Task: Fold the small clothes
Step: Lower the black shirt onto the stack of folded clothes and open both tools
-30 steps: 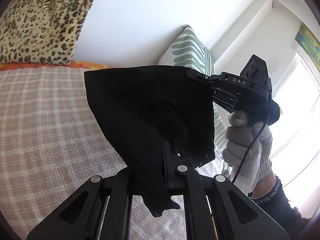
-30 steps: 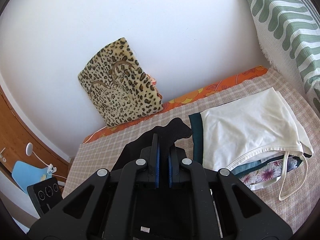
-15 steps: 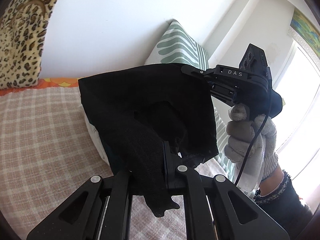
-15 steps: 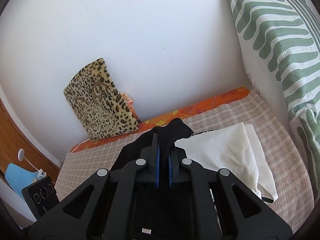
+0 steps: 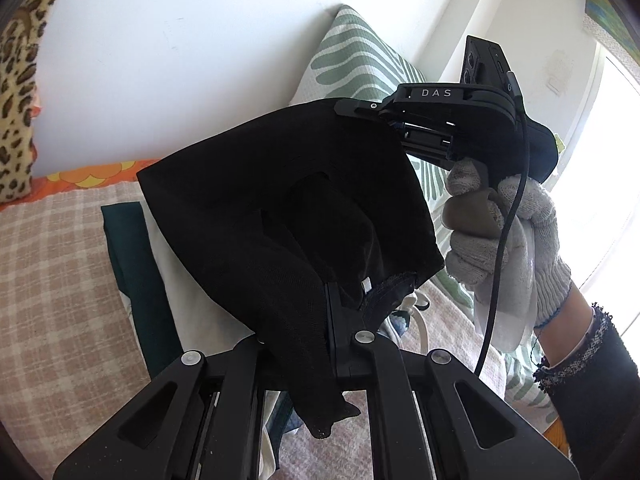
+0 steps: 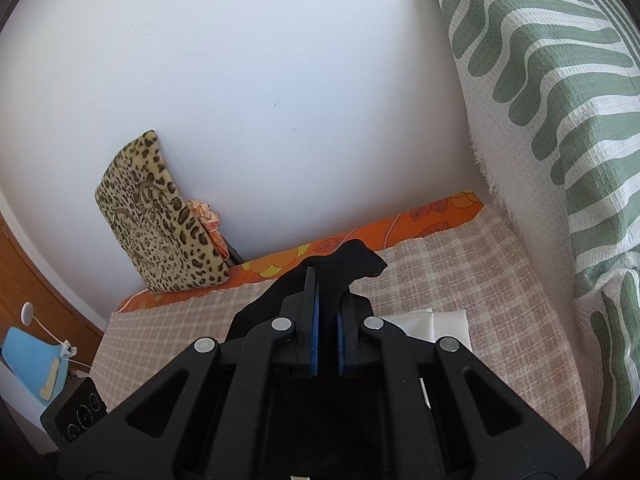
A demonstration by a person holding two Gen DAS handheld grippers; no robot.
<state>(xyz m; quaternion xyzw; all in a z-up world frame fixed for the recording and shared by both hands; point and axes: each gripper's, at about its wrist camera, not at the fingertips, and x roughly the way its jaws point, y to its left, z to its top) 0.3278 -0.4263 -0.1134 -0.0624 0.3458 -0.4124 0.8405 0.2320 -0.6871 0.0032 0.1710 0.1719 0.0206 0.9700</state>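
Left wrist view: the black garment [image 5: 280,216] is pinched in both the left gripper [image 5: 332,320] and the right gripper [image 5: 360,108], held aloft; it has been carried sideways — the folded pile [image 5: 168,280] now lies beneath it. Placement on the pile is judged near.

Your widest free room is the bare pink-and-cream checked bed cover [image 6: 472,292] between the far edge and the pile. The white wall [image 6: 280,80] closes the far edge, with the leopard-print plush cushion [image 6: 160,224] leaning on it at the far left corner. The green-and-white wavy-striped pillow [image 6: 560,128] blocks the right edge. The stack of folded white and dark green clothes [image 5: 168,280] fills the cover beneath the hanging black knit garment [image 5: 280,208].
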